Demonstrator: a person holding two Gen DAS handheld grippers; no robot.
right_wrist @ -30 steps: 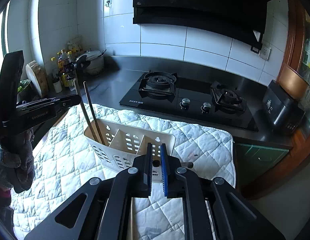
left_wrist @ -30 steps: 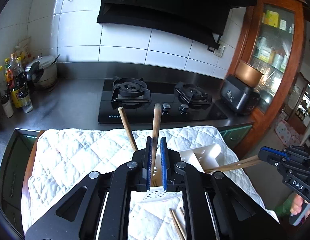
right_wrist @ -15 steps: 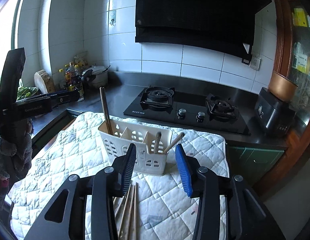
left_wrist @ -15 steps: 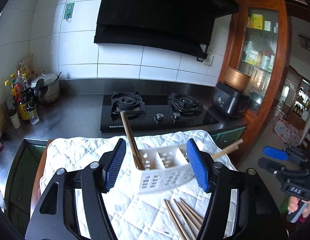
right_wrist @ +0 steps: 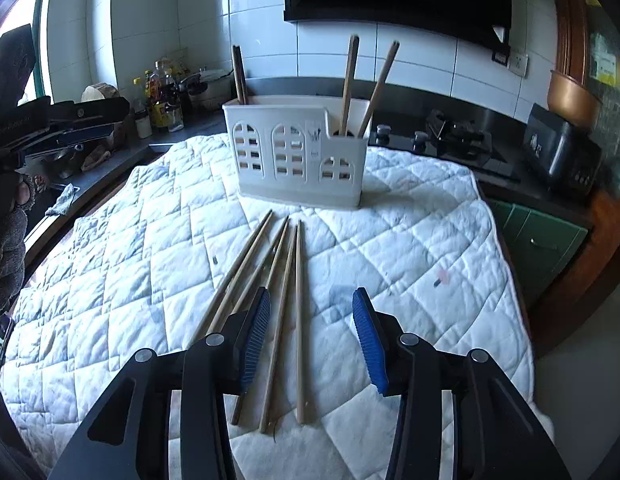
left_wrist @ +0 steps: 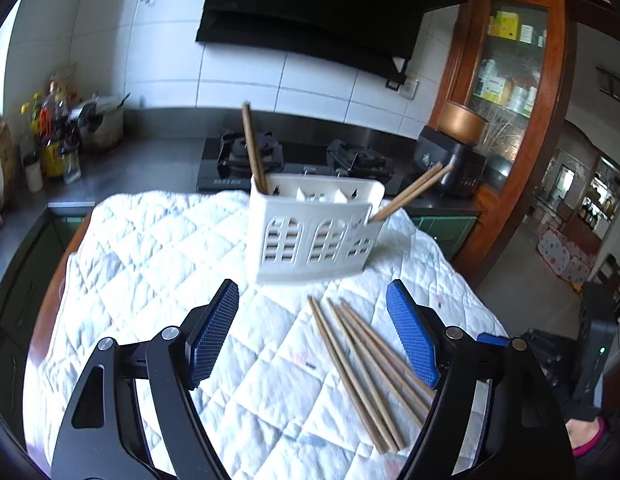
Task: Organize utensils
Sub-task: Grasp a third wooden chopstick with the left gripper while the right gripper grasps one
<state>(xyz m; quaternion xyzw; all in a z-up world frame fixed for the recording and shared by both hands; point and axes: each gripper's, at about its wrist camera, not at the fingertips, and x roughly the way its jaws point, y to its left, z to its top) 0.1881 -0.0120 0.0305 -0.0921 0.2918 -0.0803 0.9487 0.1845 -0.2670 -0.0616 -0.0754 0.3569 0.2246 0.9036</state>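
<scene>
A white caddy point(right_wrist: 300, 152) stands upright on a quilted cloth point(right_wrist: 409, 248) spread over the worktop. One dark chopstick point(right_wrist: 238, 74) rises from its left end compartment, and two lighter ones point(right_wrist: 347, 84) lean out of the lower right compartment. Loose chopsticks point(right_wrist: 286, 300) lie on the cloth just in front of the caddy, fanned slightly and pointing toward it; how many there are is hard to count, as some overlap.

The left gripper point(left_wrist: 311, 332) hovers in front of the caddy with its jaws wide and opening, nothing between them but cloth and the far ends of the loose chopsticks. The right gripper point(right_wrist: 311, 340) hangs low over the near half of the loose chopsticks, jaws moderately apart, two sticks running between the pads without being pressed.

Behind the caddy sits a gas hob point(left_wrist: 302, 160), with a black range hood point(left_wrist: 317, 12) above it. To the caddy's left are bottles point(right_wrist: 162, 100) and a pot point(right_wrist: 212, 86); to its right a dark appliance point(right_wrist: 561, 152) and a wooden cabinet point(left_wrist: 509, 80). Nothing lies between the loose chopsticks and the caddy.
</scene>
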